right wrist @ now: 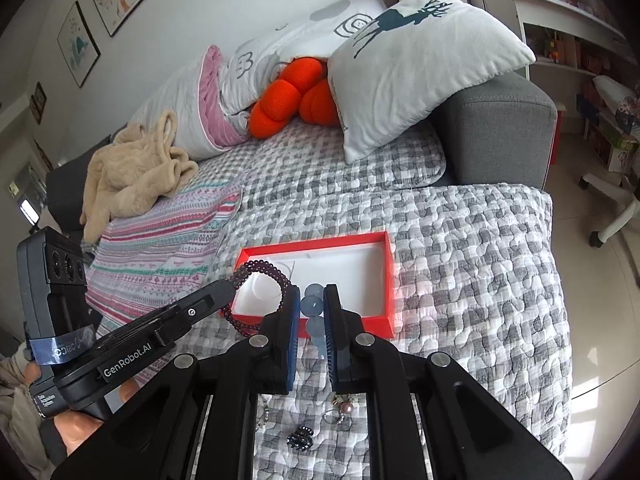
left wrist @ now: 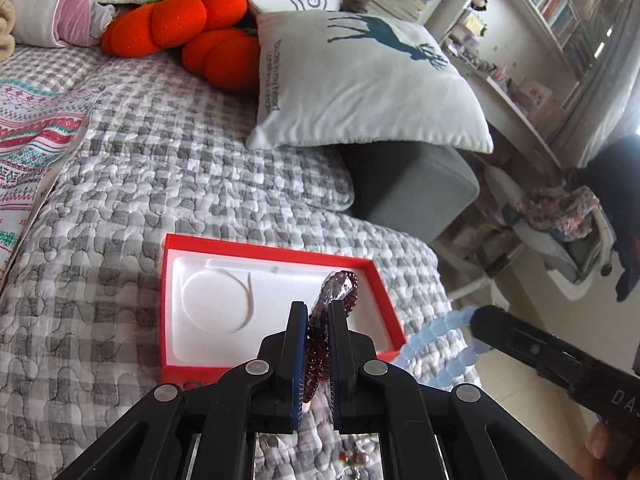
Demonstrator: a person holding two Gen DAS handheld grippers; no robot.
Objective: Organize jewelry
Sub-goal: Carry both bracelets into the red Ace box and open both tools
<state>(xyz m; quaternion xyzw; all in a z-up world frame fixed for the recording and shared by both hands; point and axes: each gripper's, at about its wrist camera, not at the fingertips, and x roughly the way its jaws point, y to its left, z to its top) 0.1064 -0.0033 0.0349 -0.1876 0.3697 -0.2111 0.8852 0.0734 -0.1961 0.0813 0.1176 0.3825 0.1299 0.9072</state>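
An open red jewelry box (left wrist: 276, 255) with a white foam insert lies on the grey checked quilt; it also shows in the right wrist view (right wrist: 388, 280). My left gripper (left wrist: 318, 308) is shut on a dark red bead bracelet (left wrist: 344, 286) and holds it over the box's near right part. In the right wrist view the left gripper (right wrist: 230, 286) holds the bracelet (right wrist: 266, 270) at the box's left end. My right gripper (right wrist: 312, 292) is shut on a pale blue bead bracelet (right wrist: 313, 304) just above the box's near edge. In the left wrist view the blue bracelet (left wrist: 434, 336) hangs from the right gripper (left wrist: 478, 318) beside the box's right corner.
Small loose jewelry pieces (right wrist: 340, 410) and a dark hair clip (right wrist: 300, 436) lie on the quilt (right wrist: 460, 264) under my right gripper. A deer cushion (left wrist: 360, 80), orange plush (left wrist: 188, 20), folded blankets and a grey sofa arm (right wrist: 500, 128) stand behind. The bed edge drops to the floor on the right.
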